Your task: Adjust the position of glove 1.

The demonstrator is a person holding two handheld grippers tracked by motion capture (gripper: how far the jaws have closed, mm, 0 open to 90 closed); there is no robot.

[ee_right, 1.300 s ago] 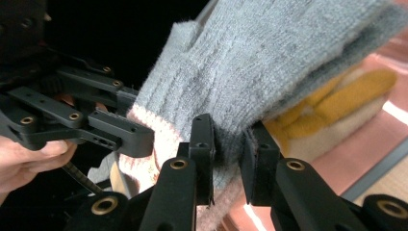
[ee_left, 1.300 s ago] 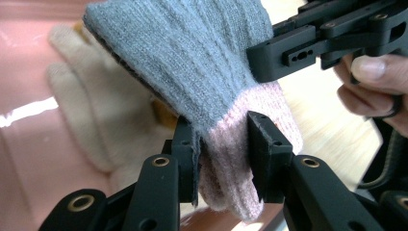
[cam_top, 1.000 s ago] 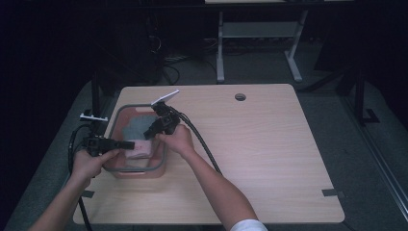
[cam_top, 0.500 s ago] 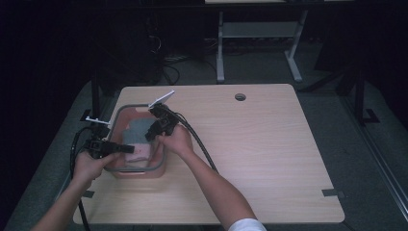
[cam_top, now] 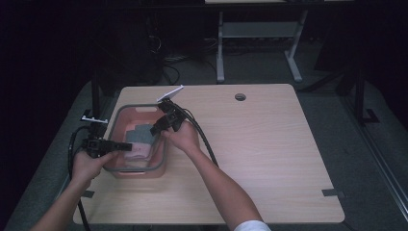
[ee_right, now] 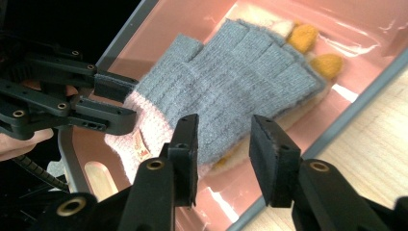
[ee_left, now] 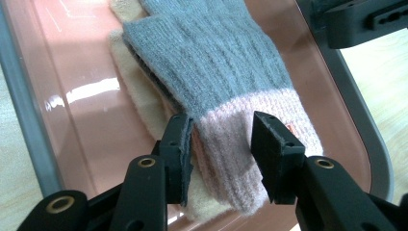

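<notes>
The left tongs [ee_left: 219, 154], jaws just parting, straddle the pink cuff of the grey glove [ee_left: 216, 62] without pressing it. The glove lies on a cream glove [ee_left: 139, 96] inside the pink basin [cam_top: 120, 120] on the surface [cam_top: 269, 144]. Beyond, the right tongs [ee_right: 223, 144] have been opening too, holding nothing.
</notes>
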